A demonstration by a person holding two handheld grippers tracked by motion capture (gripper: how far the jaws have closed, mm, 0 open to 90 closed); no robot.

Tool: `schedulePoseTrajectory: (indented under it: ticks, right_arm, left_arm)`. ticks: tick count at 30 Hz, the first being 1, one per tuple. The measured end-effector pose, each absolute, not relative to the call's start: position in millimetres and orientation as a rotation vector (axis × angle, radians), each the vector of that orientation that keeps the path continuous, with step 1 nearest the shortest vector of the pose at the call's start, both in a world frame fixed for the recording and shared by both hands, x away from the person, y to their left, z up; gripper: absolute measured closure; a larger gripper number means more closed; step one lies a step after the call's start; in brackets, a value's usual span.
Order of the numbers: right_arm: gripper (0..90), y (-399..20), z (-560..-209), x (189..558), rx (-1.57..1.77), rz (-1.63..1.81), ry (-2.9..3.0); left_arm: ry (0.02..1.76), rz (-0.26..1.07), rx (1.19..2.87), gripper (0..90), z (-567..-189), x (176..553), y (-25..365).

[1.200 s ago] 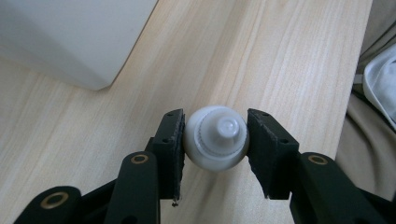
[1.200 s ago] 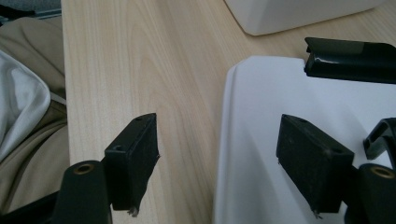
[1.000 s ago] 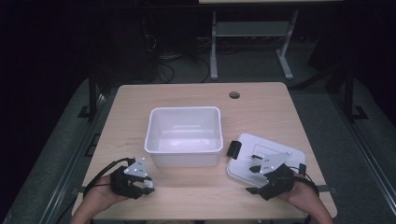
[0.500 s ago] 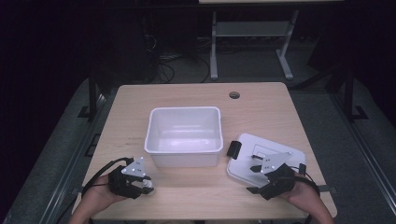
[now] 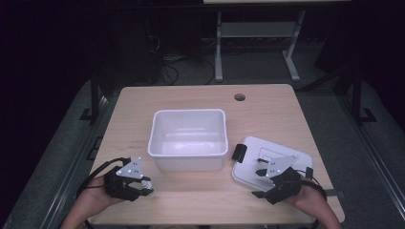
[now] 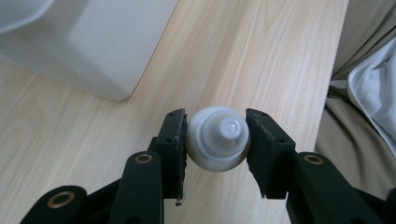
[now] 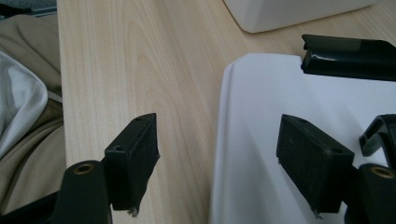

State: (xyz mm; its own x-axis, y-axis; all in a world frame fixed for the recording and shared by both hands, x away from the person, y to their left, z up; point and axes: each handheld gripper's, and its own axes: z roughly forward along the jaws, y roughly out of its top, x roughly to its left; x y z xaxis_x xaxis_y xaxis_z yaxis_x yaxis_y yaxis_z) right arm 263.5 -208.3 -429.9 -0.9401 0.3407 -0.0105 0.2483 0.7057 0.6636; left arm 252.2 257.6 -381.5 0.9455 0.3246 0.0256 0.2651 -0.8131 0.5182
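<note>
At the near edge of the wooden table [image 5: 267,114], the left gripper [image 5: 143,185] is clamped on a small white bottle [image 6: 218,138]; in the left gripper view the pads press both sides of its round body, with the capped end facing the camera and the tabletop beneath it. The right gripper [image 5: 261,172] sits at the near right with its jaws apart and nothing between them. In the right gripper view one jaw is over bare wood and the other over the white lid [image 7: 261,140], straddling its edge. That lid lies flat, a black clip [image 5: 238,152] at its left end. Farther back, mid-table, stands the open white tub [image 5: 187,138], just ahead of the bottle.
</note>
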Motion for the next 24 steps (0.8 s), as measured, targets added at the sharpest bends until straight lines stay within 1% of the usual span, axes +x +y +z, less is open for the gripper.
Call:
schedulePoseTrajectory:
  ticks: [24]
  right_arm:
    - [28.7, -208.9, -427.8, 264.2, 0.478, 1.059, 2.771]
  left_arm:
    - [0.383, 0.175, 2.577, 60.0, -333.7, 258.3, 258.4]
